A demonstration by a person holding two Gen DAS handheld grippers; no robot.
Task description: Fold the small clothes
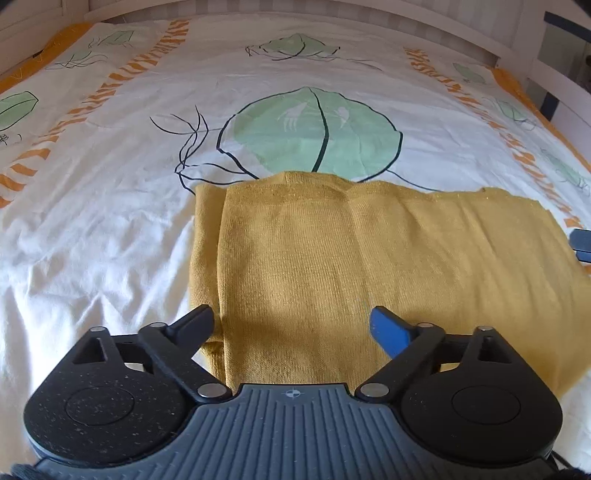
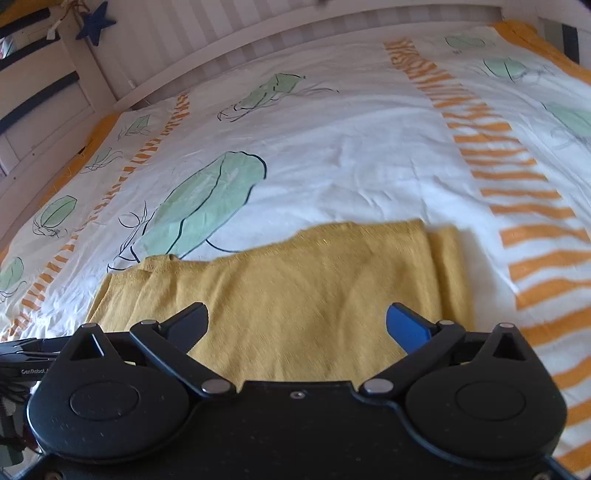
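Observation:
A mustard-yellow knitted garment (image 1: 369, 266) lies flat on the bed, folded into a wide rectangle with a folded-in strip along each short side. It also shows in the right wrist view (image 2: 314, 288). My left gripper (image 1: 291, 317) is open and empty, just above the garment's near left part. My right gripper (image 2: 297, 317) is open and empty, above the garment's near right part. A tip of the right gripper (image 1: 581, 245) shows at the right edge of the left wrist view. Part of the left gripper (image 2: 26, 350) shows at the left edge of the right wrist view.
The garment lies on a white bedspread (image 1: 110, 221) with green leaf prints and orange striped bands. A white slatted bed frame (image 2: 258, 33) runs along the far side. A blue star ornament (image 2: 94, 24) hangs at the far left.

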